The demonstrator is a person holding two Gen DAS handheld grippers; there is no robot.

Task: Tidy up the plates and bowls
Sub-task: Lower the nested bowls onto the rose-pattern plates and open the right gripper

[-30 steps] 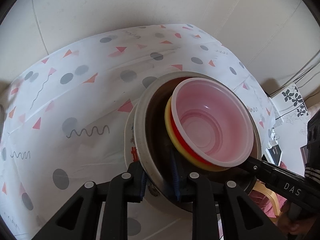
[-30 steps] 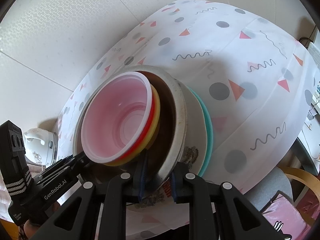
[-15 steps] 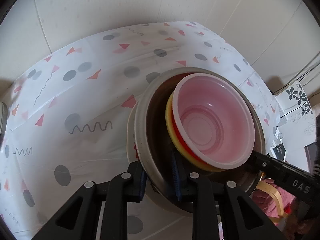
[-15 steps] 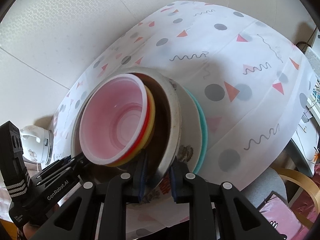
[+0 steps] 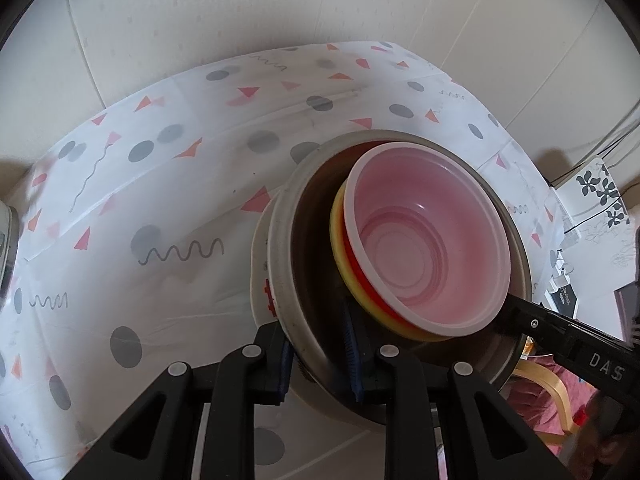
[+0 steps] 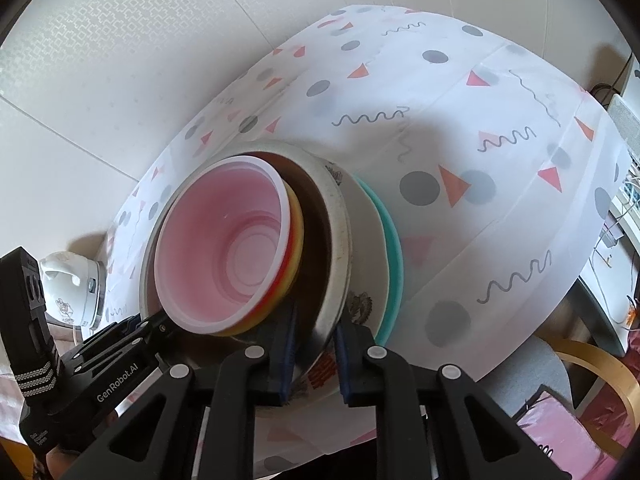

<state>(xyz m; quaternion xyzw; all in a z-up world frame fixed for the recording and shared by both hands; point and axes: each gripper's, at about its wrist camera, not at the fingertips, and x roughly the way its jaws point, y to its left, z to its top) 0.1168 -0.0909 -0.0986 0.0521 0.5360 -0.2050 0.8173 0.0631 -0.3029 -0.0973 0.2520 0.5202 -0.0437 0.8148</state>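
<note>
A large metal bowl point(image 5: 288, 280) holds nested plastic bowls: a translucent pink one point(image 5: 428, 248) on top, red and yellow ones point(image 5: 340, 256) under it. My left gripper point(image 5: 320, 356) is shut on the metal bowl's near rim. My right gripper point(image 6: 316, 356) is shut on the opposite rim point(image 6: 340, 240). The stack is held above the table. A white patterned plate point(image 6: 368, 240) and a teal plate point(image 6: 394, 240) lie right under the metal bowl. The right gripper shows in the left wrist view point(image 5: 560, 344), the left one in the right wrist view point(image 6: 120, 356).
The table has a white cloth point(image 5: 160, 200) with grey dots and pink triangles. A white kettle point(image 6: 72, 292) stands near the table's edge. A wooden chair point(image 6: 600, 364) is beside the table. A white wall is behind.
Both grippers have lifted the bowl stack a little higher; the tablecloth looks farther away. The grips have not changed.
</note>
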